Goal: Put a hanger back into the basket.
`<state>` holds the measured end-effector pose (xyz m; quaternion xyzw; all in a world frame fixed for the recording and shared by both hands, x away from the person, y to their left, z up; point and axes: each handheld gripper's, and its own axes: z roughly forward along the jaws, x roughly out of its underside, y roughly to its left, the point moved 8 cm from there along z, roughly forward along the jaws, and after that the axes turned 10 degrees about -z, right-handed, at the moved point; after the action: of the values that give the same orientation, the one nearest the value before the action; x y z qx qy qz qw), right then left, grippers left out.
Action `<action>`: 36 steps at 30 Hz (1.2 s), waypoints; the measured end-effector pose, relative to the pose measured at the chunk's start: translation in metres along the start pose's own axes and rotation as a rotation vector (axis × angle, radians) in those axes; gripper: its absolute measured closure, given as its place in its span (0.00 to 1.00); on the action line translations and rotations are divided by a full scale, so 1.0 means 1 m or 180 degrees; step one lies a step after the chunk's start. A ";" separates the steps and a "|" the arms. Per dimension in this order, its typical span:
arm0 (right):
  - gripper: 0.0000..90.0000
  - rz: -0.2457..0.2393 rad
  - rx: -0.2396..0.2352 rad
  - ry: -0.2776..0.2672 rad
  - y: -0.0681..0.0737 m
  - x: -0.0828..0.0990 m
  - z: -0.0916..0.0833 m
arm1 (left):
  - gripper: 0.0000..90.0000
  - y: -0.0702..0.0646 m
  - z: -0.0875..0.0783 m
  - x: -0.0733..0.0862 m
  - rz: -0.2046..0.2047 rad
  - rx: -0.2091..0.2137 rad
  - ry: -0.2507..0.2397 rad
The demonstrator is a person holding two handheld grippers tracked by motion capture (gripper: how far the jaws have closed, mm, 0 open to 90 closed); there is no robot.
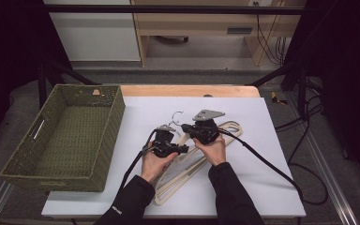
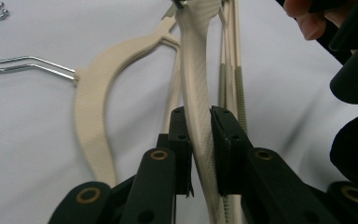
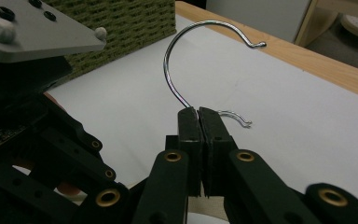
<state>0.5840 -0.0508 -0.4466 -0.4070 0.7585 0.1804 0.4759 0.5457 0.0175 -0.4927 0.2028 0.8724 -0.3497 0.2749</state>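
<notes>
In the high view, both hands are holding cream hangers (image 1: 201, 157) over the white bench (image 1: 262, 140), beside a green basket (image 1: 65, 136). In the left gripper view, the left gripper (image 2: 200, 140) is clamping a hanger arm (image 2: 198, 98). In the right gripper view, the right gripper (image 3: 198, 122) is pinching the wire hook (image 3: 175, 65)

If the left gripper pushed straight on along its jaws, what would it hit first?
Likely the cream hanger it is clamped on: the left gripper points along that arm toward the neck, where the other hand holds it; depth is unclear.
</notes>
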 end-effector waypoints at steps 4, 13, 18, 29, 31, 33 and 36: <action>0.95 0.0028 -0.0023 -0.0152 0.003 -0.004 -0.022 | 0.92 -0.016 -0.007 0.001 -0.0032 0.0078 -0.0084; 0.64 0.0012 -0.0137 -0.0466 0.018 -0.010 -0.083 | 0.95 -0.046 -0.027 0.006 0.0233 0.0059 -0.0203; 0.39 0.0096 -0.0028 -0.0665 0.018 -0.002 -0.115 | 0.95 -0.056 -0.047 0.004 0.0422 0.0023 -0.0294; 0.12 0.0320 0.0453 -0.0522 -0.006 0.045 -0.150 | 0.95 -0.069 -0.108 -0.012 0.0891 -0.0181 -0.0504; 0.11 0.0359 0.0470 -0.0538 -0.008 0.048 -0.151 | 0.95 -0.071 -0.120 -0.015 0.0981 -0.0200 -0.0517; 0.10 0.0412 0.0516 -0.0541 -0.011 0.052 -0.152 | 0.95 -0.072 -0.132 -0.019 0.1017 -0.0180 -0.0542; 0.09 0.0424 0.0582 -0.0509 -0.014 0.058 -0.155 | 0.95 -0.070 -0.150 -0.026 0.1078 -0.0214 -0.0568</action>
<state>0.4936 -0.1871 -0.4209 -0.2950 0.7568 0.1736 0.5568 0.4770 0.0743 -0.3510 0.3056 0.8091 -0.2857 0.4126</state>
